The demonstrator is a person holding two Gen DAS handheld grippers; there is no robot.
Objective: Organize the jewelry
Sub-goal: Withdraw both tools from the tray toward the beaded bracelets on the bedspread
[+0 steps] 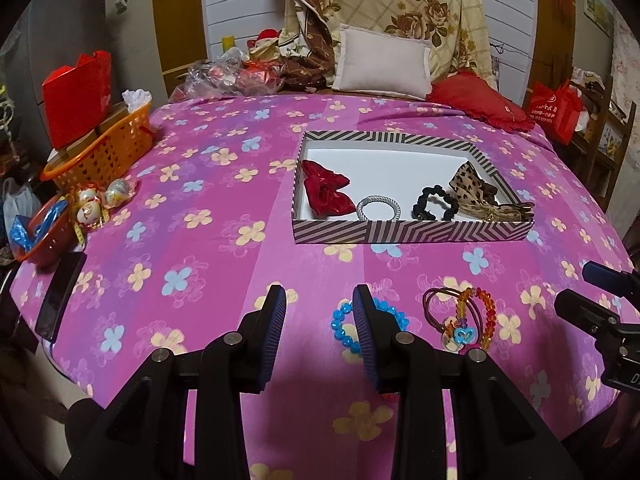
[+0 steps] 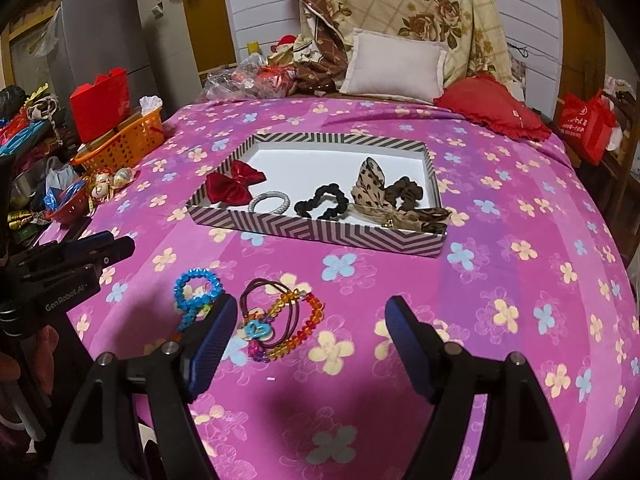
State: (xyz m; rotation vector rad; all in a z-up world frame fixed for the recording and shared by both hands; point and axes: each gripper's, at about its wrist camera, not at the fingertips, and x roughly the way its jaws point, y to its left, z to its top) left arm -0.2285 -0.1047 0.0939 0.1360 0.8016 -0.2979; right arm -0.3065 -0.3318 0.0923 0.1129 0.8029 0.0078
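Jewelry is split between two places on the bed [image 2: 520,208]. Four pieces already lie in the striped box [image 2: 320,236] in the middle of the bedspread, lined along its near wall: a red bow [image 2: 234,188] at the left end, a silver band [image 2: 272,203], a black scrunchie [image 2: 322,202] and a leopard bow [image 2: 396,200] at the right end. That row reads to me as deliberate sorting, with the far half of the box left white and free for more.

Near the near edge of the bedspread, still outside the box, lie a blue bead bracelet [image 2: 196,292] and, just beside it, a tangle of brown hair ties and an orange bead bracelet [image 2: 280,324] with a blue charm. The beads are small, glossy and loosely strung, so I judge they would sag when lifted.

My right gripper [image 2: 310,340] hangs above that tangle with its jaws spread wide and nothing between them. My left gripper [image 1: 320,320] is over the blue bracelet, jaws parted and empty too; one finger hides part of the ring. Both seem poised for the next pick.
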